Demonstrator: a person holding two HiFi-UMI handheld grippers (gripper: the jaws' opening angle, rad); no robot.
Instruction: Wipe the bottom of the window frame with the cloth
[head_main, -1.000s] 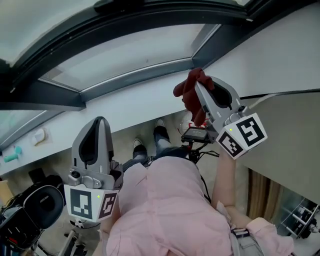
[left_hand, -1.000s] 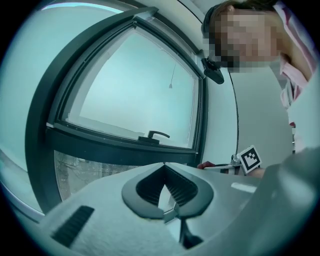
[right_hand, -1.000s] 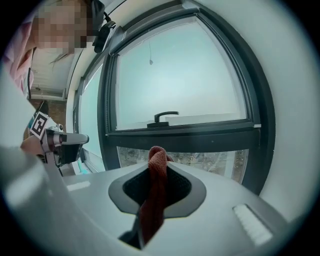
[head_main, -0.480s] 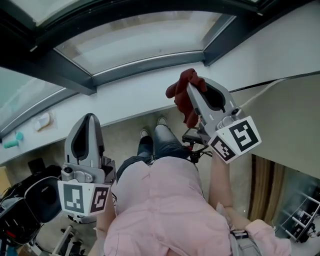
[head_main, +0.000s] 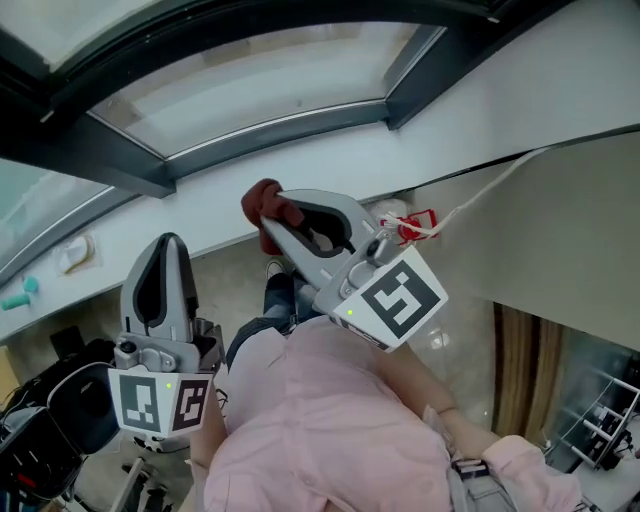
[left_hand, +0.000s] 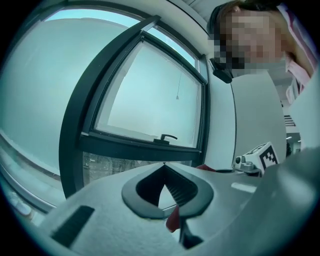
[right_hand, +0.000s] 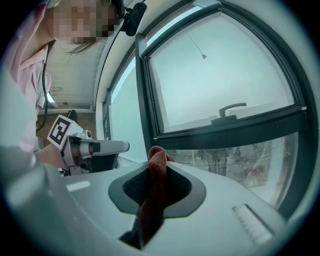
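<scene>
Red cloth (head_main: 262, 198) clamped in right gripper (head_main: 280, 207), not yet on the bottom rail (right_hand: 227, 131).
Jaws pinched on a bunched fold, wad poking past the tips, near the white sill (head_main: 340, 165) and apart from the dark window frame. Left gripper (head_main: 167, 245) closed on nothing, idle alongside. Approach step, by judgement. Next move: carry wad up onto bottom rail, press, sweep along its length.

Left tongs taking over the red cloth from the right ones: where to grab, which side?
Grip the bunched end of the cloth that pokes out past the tips of the right tongs; the rest is pinched between their jaws. Probably come from the person's left with the left tongs, opened first: they are shut now.
</scene>
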